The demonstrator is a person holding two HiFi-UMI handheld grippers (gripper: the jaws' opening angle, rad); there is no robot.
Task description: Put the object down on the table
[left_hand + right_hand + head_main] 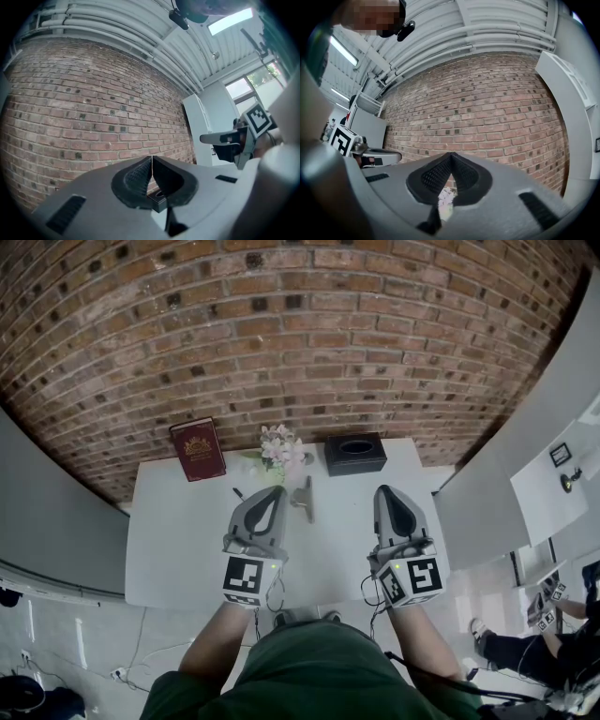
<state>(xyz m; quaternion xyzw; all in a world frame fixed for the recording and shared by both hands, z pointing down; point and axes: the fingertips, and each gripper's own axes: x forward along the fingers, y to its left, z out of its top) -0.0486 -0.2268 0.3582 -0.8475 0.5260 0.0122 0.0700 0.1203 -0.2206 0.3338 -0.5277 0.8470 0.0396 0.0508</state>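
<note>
Left hand-held gripper (270,491) is hovering over the table (178,540) with its jaws pressed together on nothing. The right hand-held gripper (386,491) is hanging level with it, nearer the right edge, equally closed and empty. A grey object (303,499) is lying on the table between the two, just right of the left tip and apart from it. Along the far edge, a red book (198,449) is sitting at the left corner, pale flowers (281,448) are standing mid-edge, and a black box (355,454) is resting toward the right. A brick wall (281,334) is rising behind.
</note>
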